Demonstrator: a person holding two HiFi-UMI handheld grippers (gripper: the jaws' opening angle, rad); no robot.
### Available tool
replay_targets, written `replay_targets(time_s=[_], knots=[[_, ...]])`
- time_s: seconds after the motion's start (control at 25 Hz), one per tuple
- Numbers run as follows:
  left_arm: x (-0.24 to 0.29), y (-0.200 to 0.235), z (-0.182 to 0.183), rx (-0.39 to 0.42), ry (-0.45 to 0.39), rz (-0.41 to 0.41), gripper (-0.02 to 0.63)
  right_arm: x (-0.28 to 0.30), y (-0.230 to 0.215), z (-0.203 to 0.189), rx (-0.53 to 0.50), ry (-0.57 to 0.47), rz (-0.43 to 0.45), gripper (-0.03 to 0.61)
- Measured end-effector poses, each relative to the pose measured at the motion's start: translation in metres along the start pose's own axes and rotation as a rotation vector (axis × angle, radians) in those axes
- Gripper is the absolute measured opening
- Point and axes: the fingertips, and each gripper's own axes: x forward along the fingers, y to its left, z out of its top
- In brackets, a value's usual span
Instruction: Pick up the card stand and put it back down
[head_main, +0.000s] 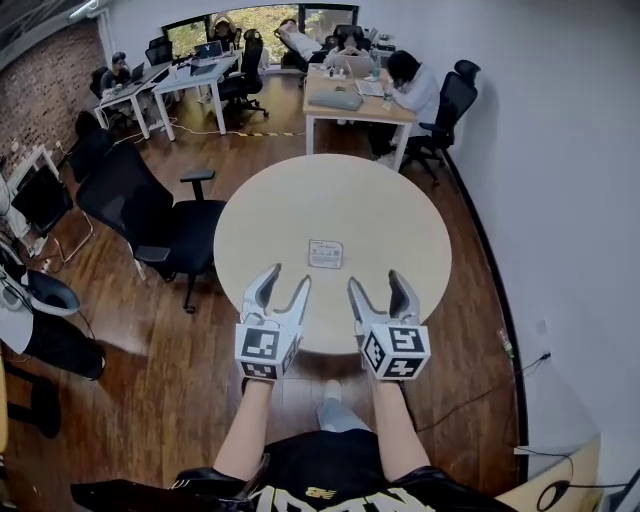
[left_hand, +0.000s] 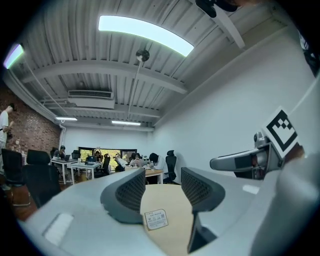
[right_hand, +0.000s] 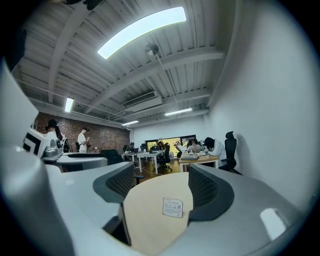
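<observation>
The card stand (head_main: 325, 253) is a small clear holder with a white printed card. It stands on the round beige table (head_main: 260, 210), a little nearer my side than the middle. Both grippers are level over the table's near edge and point at it from short of it. My left gripper (head_main: 288, 278) is open and empty; the card stand (left_hand: 156, 219) shows low between its jaws, farther out on the table. My right gripper (head_main: 376, 280) is also open with nothing between its pads, and the card stand (right_hand: 173, 207) sits ahead of it, close to the right jaw's line.
A black office chair (head_main: 150, 215) stands against the table's left side. Desks (head_main: 350, 100) with seated people fill the back of the room. A white wall (head_main: 560, 200) runs along the right, and a cable (head_main: 480, 395) lies on the wooden floor.
</observation>
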Motion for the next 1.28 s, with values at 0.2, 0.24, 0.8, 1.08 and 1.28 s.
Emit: replay_targets(time_s=[0.2, 0.24, 0.8, 1.08, 1.28], knots=[[0.07, 0.015, 0.006, -0.025, -0.005, 0.031, 0.222, 0.06, -0.04, 0.027, -0.029, -0.036, 0.041, 0.345], [0.081, 0.018, 0.005, -0.026, -0.001, 0.039, 0.222, 0.071, -0.047, 0.026, -0.027, -0.038, 0.05, 0.345], [0.154, 0.066, -0.014, 0.0, 0.043, 0.012, 0.222, 0.165, -0.063, 0.006, 0.03, 0.024, 0.097, 0.341], [0.167, 0.093, -0.029, -0.027, 0.074, -0.007, 0.222, 0.191, -0.049, -0.006, 0.016, 0.054, 0.104, 0.337], [0.173, 0.108, -0.044, -0.056, 0.103, -0.013, 0.222, 0.203, -0.04, -0.021, 0.013, 0.091, 0.102, 0.336]])
